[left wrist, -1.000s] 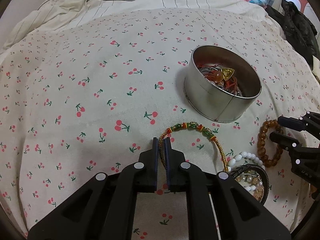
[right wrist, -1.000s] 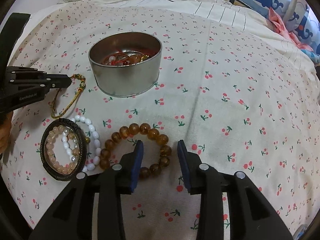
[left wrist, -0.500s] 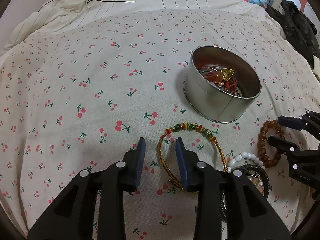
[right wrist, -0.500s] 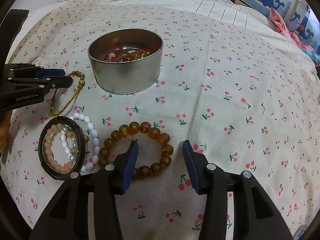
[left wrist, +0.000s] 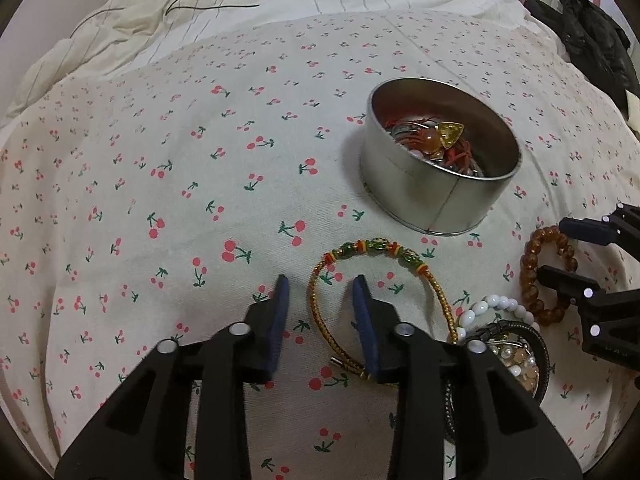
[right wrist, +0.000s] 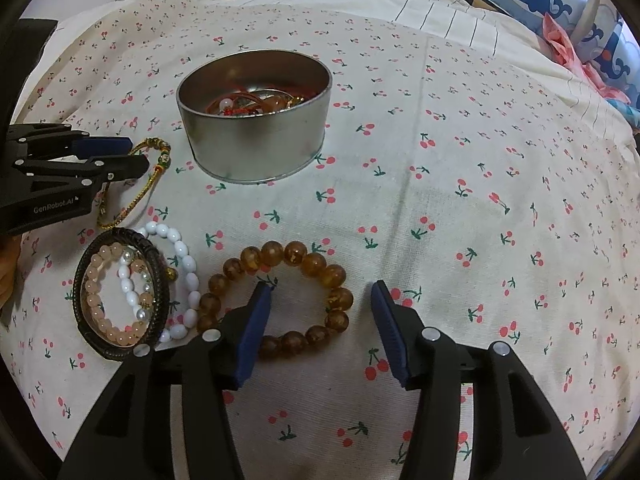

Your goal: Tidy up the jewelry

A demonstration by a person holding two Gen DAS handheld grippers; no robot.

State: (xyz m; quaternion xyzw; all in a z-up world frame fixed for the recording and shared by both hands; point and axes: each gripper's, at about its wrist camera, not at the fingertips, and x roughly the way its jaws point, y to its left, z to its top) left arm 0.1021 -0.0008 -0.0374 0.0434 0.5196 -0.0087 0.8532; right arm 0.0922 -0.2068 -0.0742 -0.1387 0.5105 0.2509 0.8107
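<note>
A round metal tin (left wrist: pixel 440 200) (right wrist: pixel 256 148) holding jewelry stands on the cherry-print bedsheet. A gold cord bracelet with green beads (left wrist: pixel 376 250) (right wrist: pixel 154 176) lies in front of it. My left gripper (left wrist: pixel 322 298) is open, its jaws on either side of the cord's left part. An amber bead bracelet (right wrist: pixel 304 260) (left wrist: pixel 532 264) lies under my open right gripper (right wrist: pixel 322 300), whose jaws straddle its right side. A white bead bracelet (right wrist: pixel 182 248) and a black bangle (right wrist: pixel 154 276) with pink beads lie at the left.
The sheet (right wrist: pixel 480 200) covers a bed with a striped quilt (left wrist: pixel 280 4) behind. A black garment (left wrist: pixel 592 40) lies at the far right. A whale-print pillow (right wrist: pixel 552 4) sits at the back right.
My left gripper opened from shut on the gold cord bracelet, which now lies on the sheet. My right gripper opened wider over the amber bracelet.
</note>
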